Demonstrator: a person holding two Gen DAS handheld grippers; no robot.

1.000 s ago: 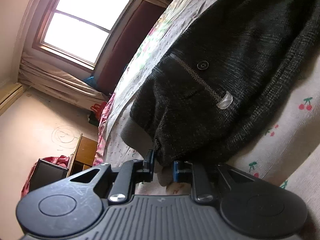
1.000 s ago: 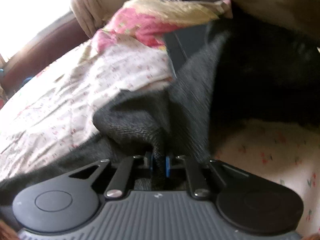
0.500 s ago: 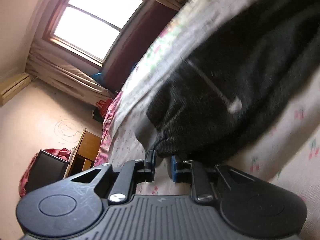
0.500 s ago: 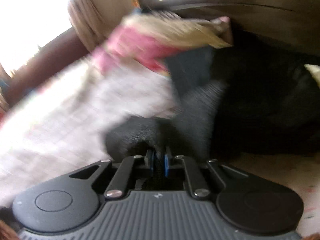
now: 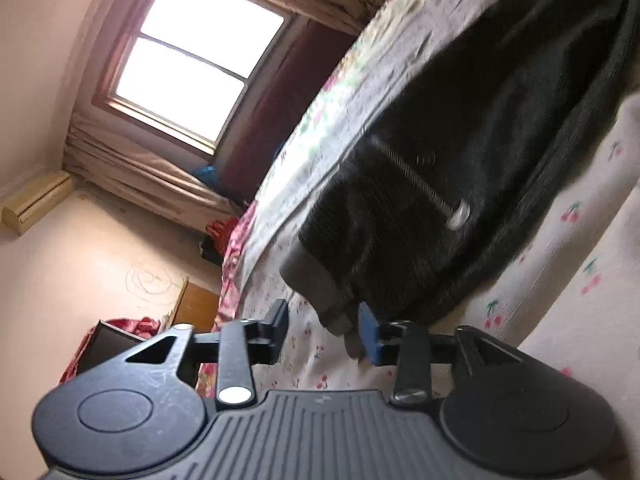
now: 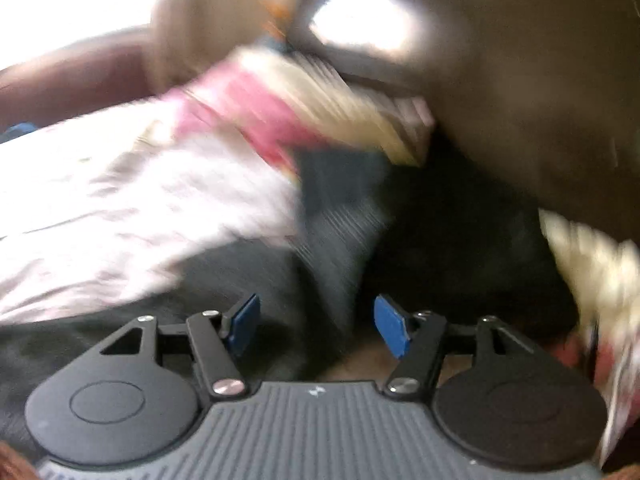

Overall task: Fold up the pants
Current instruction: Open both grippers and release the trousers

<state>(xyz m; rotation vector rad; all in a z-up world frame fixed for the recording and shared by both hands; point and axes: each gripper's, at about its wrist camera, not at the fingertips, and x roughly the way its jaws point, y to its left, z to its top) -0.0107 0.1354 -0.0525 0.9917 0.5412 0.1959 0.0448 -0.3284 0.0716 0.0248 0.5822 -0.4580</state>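
Both grippers have just let go: the left gripper [image 5: 324, 330] stands half open, the waistband corner [image 5: 316, 280] of the dark pants [image 5: 460, 152] beside its right pad. The right gripper [image 6: 316, 326] gapes over blurred cloth, gripping nothing. Pants lie dropped on the cherry-print bedsheet [image 5: 580, 240]; this fold looks placed.

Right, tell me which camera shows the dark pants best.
The left wrist view: there the dark pants lie along the cherry-print sheet, with the pocket trim and grey waistband lining readable despite slight blur. The right wrist view shows only a motion-smeared dark mass ahead of its open jaws.
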